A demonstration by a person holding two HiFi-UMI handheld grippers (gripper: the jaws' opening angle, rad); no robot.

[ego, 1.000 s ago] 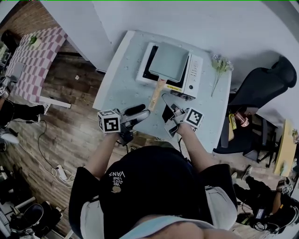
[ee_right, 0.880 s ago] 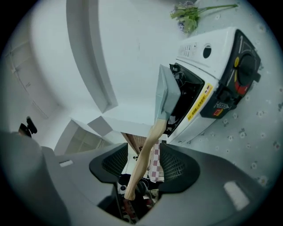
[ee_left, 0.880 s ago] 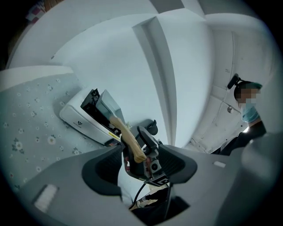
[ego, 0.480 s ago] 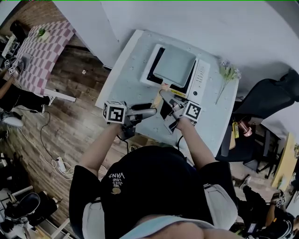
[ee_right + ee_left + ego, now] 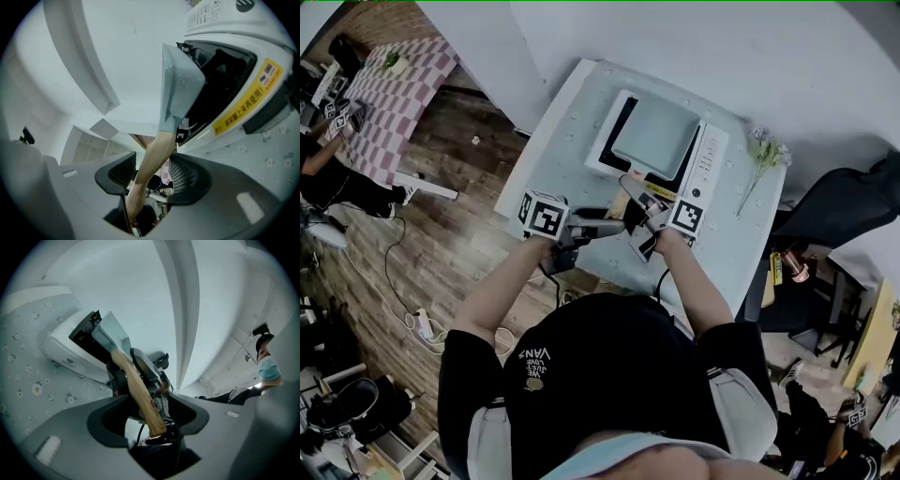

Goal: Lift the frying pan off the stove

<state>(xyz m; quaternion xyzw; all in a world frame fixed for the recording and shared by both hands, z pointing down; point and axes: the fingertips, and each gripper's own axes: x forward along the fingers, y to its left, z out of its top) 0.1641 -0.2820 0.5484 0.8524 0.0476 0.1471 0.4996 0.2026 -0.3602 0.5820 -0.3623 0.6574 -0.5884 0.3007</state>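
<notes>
while the frying pan [image 5: 654,138] lies flat on top of the stove [image 5: 703,164], both grippers stand at the stove's near side, where the pan's wooden handle [image 5: 620,200] sticks out over the edge toward the person. the pan is square and grey-green, and it covers most of the stove's dark cooking plate. the stove itself is white and sits on the pale flowered table [image 5: 572,141].

the left gripper [image 5: 149,401] comes to the handle from the left of the stove's front. its jaws are wide apart and the handle passes between them with free space on both sides, so it holds nothing. the right gripper [image 5: 152,161] comes from the opposite side. its jaws are also apart, but the handle fills most of the gap (it lies close to one ribbed pad, with a small space at the other), and they are not closed on it.

a small bunch of flowers [image 5: 766,155] lies on the table just right of the stove.
</notes>
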